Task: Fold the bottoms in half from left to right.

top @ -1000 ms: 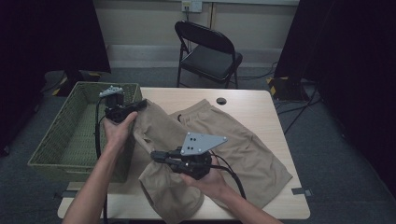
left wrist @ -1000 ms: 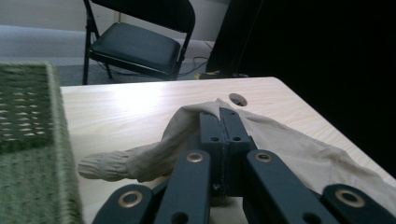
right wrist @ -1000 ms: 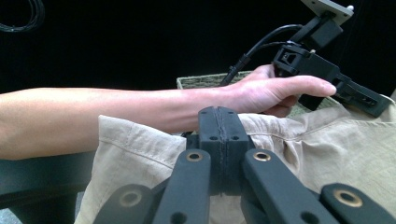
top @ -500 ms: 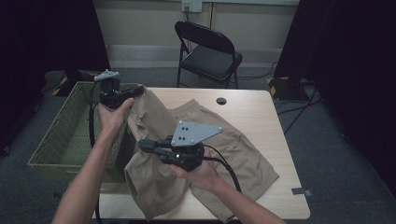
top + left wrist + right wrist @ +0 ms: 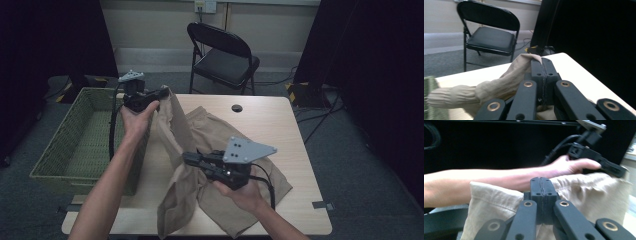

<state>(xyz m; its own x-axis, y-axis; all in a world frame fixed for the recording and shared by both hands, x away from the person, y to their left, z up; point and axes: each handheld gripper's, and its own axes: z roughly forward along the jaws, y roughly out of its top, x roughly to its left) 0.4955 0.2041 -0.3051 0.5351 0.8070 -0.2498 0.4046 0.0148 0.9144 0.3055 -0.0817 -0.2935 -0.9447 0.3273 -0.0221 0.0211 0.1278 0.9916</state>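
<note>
Left gripper (image 5: 161, 93) fingers clamped on pants (image 5: 210, 131) at 11 o'clock; right gripper (image 5: 189, 158) fingers pinched cloth too. Thin grip might slip; hanging leg could snag basket (image 5: 60, 150) edge.

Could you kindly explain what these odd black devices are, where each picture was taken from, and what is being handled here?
A person holds a hand-operated two-jaw tool in each hand. One camera looks down from above; one rides on each tool, looking along its black jaws. On the wooden table lies a pair of beige trousers. The left tool is shut on the fabric by the waistband and lifts it; the right tool is shut on the cloth lower down. A green woven basket stands beside the table, a black folding chair behind it.
</note>
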